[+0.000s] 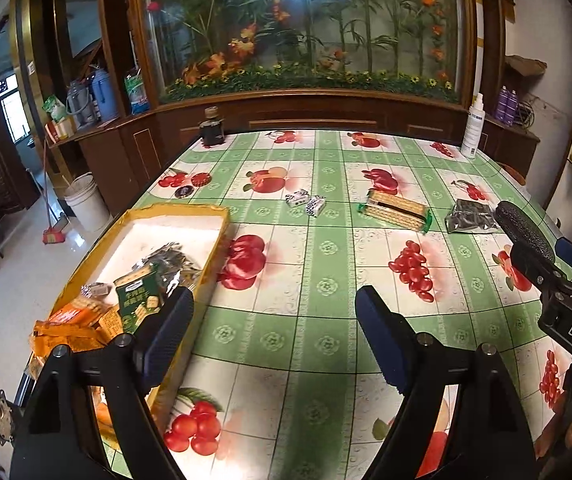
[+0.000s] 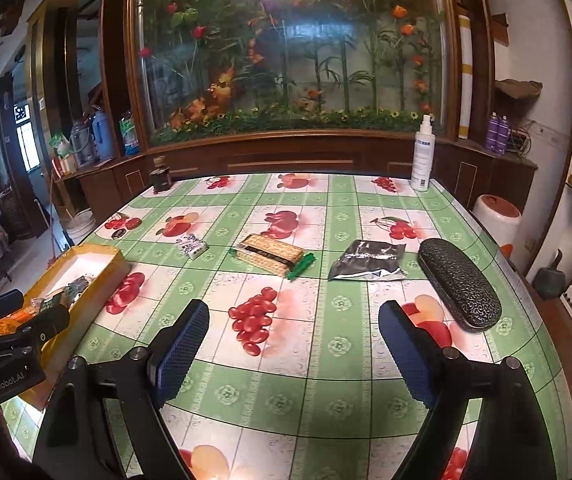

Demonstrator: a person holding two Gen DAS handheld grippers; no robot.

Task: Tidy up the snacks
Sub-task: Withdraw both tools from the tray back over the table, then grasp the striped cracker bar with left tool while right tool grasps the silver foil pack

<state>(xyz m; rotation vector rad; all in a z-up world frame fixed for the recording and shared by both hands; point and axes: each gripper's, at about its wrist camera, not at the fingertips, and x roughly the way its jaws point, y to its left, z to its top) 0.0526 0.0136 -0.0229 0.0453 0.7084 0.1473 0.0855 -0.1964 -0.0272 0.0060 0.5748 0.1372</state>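
A yellow-rimmed box (image 1: 173, 210) (image 2: 97, 254) at the table's left holds a green cracker pack (image 1: 139, 300), a silver bag (image 1: 171, 258) and orange packs (image 1: 73, 322). On the table lie a cracker sleeve (image 1: 398, 210) (image 2: 271, 258), a silver-black bag (image 1: 470, 216) (image 2: 368, 266) and two small wrapped sweets (image 1: 306, 201) (image 2: 193, 247). My left gripper (image 1: 273, 320) is open and empty by the box's right wall. My right gripper (image 2: 294, 340) is open and empty above the table's middle, short of the snacks.
A black glasses case (image 2: 460, 282) (image 1: 524, 230) lies at the right. A white spray bottle (image 2: 422, 156) (image 1: 474, 128) and a dark jar (image 2: 161, 176) (image 1: 211, 128) stand at the far edge, two small lids (image 1: 191, 184) at far left. A plant display case stands behind.
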